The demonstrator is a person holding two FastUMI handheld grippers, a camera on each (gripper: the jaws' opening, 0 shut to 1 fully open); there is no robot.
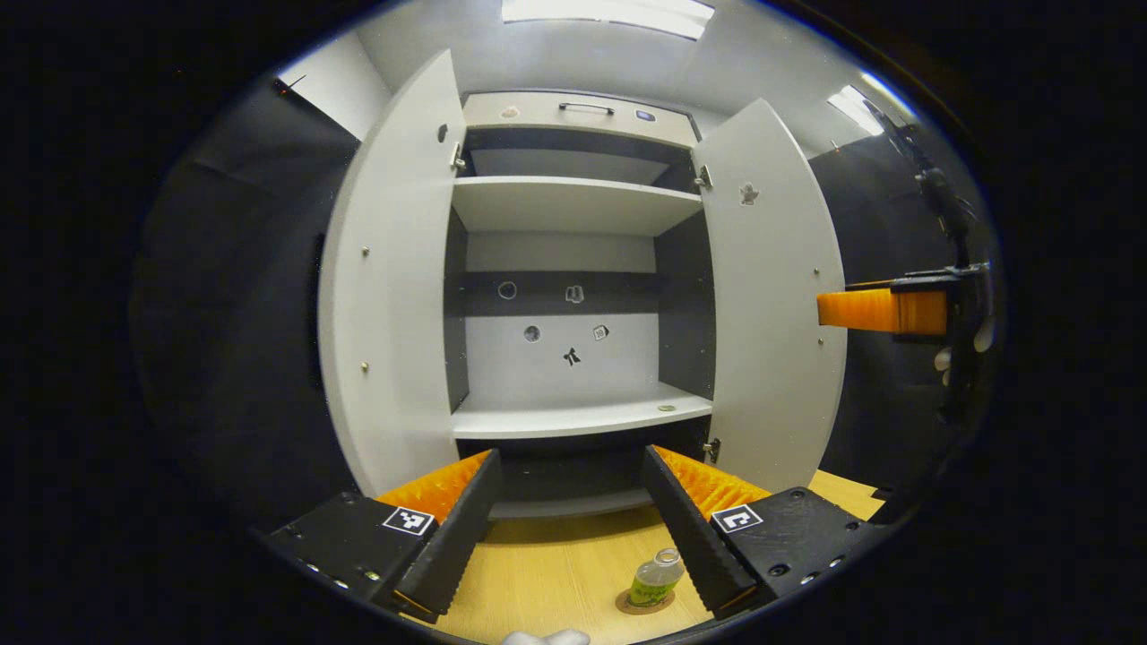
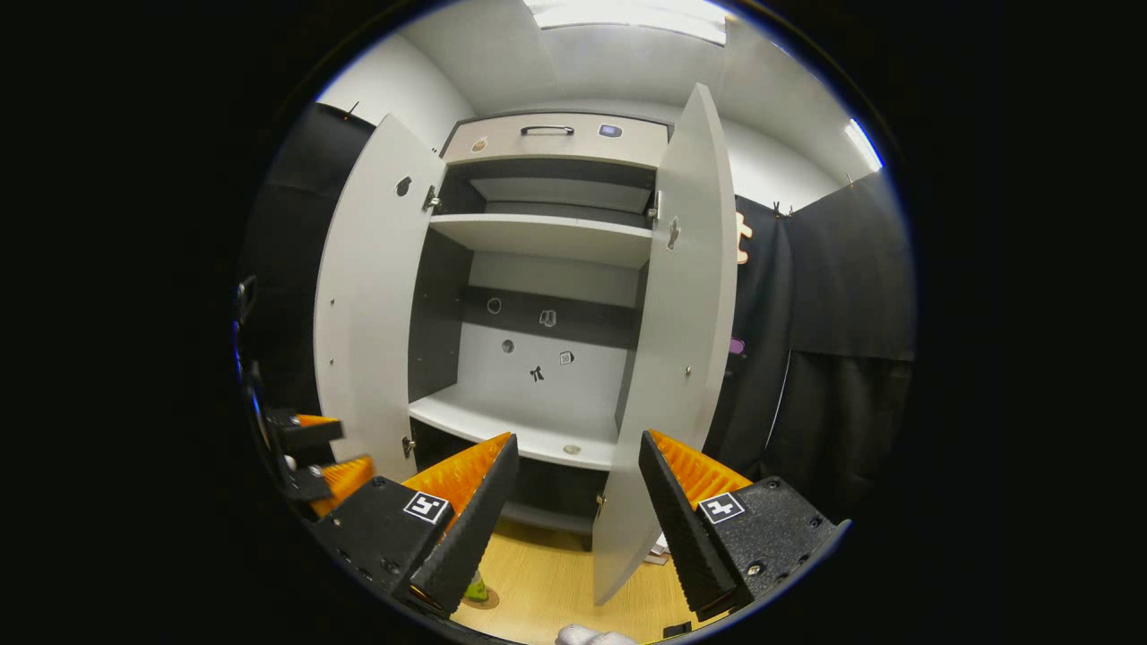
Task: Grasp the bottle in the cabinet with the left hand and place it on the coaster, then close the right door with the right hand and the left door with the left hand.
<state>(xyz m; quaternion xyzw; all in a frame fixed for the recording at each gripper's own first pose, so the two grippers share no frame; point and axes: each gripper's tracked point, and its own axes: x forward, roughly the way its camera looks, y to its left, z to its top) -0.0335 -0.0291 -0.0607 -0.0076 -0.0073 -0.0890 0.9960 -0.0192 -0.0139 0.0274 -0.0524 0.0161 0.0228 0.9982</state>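
Left gripper view shows your left claw wide and empty, the bottle already on its coaster on the wooden surface. Your right claw, also wide, must now swing the right door shut.

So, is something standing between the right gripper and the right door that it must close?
Nothing visible does. The right gripper is open, and the right door stands open just ahead of it. The bottle sits on the coaster.

Probably a recording booth: black cloth walls flank a bare white cabinet under ceiling lights
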